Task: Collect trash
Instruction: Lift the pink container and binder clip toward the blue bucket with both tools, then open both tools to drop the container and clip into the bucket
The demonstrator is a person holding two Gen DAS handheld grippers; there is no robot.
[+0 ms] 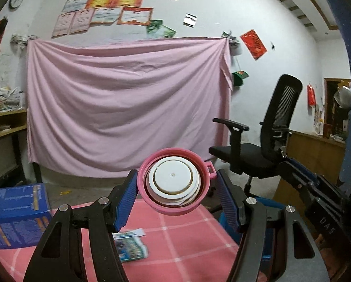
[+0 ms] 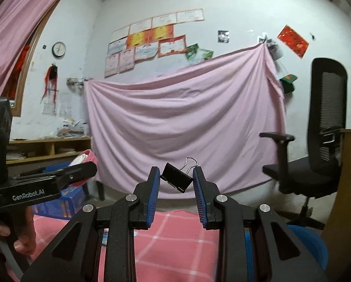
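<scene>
A pink lid with a white inner disc and side loop sits tilted between the left claw pads, apparently pinched. A black binder clip, wire handle up, is wedged askew between the right claw tips.

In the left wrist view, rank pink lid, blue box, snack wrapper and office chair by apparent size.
1. office chair
2. blue box
3. pink lid, inflated by nearness to the camera
4. snack wrapper, partly hidden
</scene>
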